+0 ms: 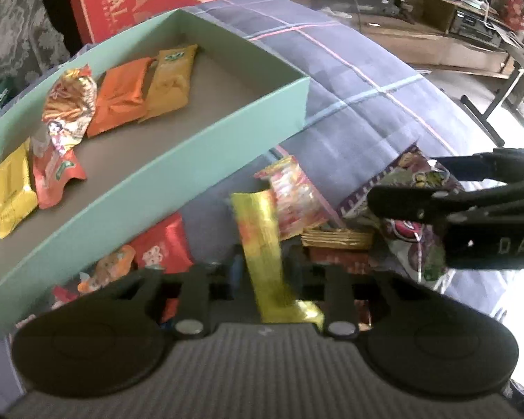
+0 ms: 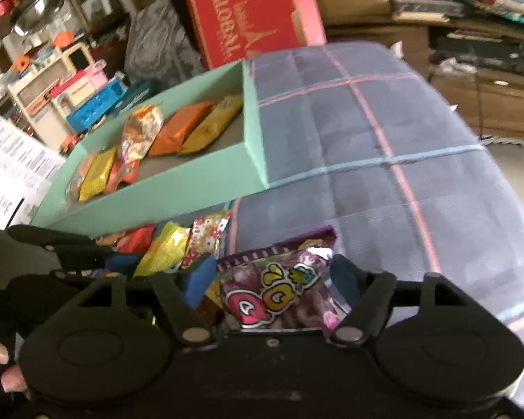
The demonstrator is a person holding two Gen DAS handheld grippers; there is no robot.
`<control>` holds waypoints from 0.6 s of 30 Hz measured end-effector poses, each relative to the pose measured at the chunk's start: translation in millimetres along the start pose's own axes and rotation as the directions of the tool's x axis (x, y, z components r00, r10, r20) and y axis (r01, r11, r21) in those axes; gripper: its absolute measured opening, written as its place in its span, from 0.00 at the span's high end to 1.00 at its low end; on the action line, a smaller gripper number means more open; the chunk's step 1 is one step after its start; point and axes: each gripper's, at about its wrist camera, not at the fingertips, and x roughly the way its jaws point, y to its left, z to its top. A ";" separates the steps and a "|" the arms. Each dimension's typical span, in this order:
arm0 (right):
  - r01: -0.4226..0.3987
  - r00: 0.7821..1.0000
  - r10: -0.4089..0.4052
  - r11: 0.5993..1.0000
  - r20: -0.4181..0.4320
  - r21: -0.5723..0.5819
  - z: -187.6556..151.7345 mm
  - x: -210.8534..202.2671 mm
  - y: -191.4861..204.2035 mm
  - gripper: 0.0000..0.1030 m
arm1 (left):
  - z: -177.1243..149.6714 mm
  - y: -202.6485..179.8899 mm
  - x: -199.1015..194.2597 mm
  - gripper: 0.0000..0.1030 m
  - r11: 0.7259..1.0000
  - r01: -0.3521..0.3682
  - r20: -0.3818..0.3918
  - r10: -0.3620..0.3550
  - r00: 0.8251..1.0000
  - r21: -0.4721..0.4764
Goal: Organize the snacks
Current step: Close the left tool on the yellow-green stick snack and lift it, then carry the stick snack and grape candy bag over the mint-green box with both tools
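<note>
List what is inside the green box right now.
The green box holds an orange packet, two yellow ones, and other wrappers. Its left end is cut off.

Glossy foil snack packets (image 1: pixel 122 99) (crinkled), matt cardboard box (image 1: pixel 206 160), woven cloth (image 1: pixel 366 111)

box (image 1: pixel 206 160) right end free, pkts (image 1: pixel 290 206) crowd front wall, cloth (image 2: pixel 401 139) clear

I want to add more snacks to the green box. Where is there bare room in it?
Green box: the floor is bare from the yellow-orange packet to the end wall. Its other end is crowded with packets. The pile outside the box is crowded.
</note>
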 end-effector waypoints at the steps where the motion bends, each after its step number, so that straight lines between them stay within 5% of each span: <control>1: 0.003 1.000 -0.003 1.000 0.003 -0.001 -2.2 -1.9 0.5 0.28 | 0.0 0.5 -0.6 0.85 1.000 0.011 -0.004 -0.011 1.000 -0.008; 10: 0.112 0.994 -0.113 0.982 -0.002 -0.150 -22.7 14.6 25.6 0.29 | -11.3 17.0 -10.2 0.86 0.995 0.037 -0.024 -0.039 0.999 -0.089; 13: 0.103 0.995 -0.103 0.988 0.008 -0.111 -19.5 12.9 25.6 0.39 | -13.4 20.1 -17.3 0.86 0.994 0.048 -0.017 -0.050 0.999 -0.099; 18: 0.072 0.997 -0.073 0.997 0.017 0.023 -6.5 -1.1 6.3 0.81 | -11.0 21.5 -33.8 0.86 0.990 0.086 0.021 -0.084 0.996 -0.115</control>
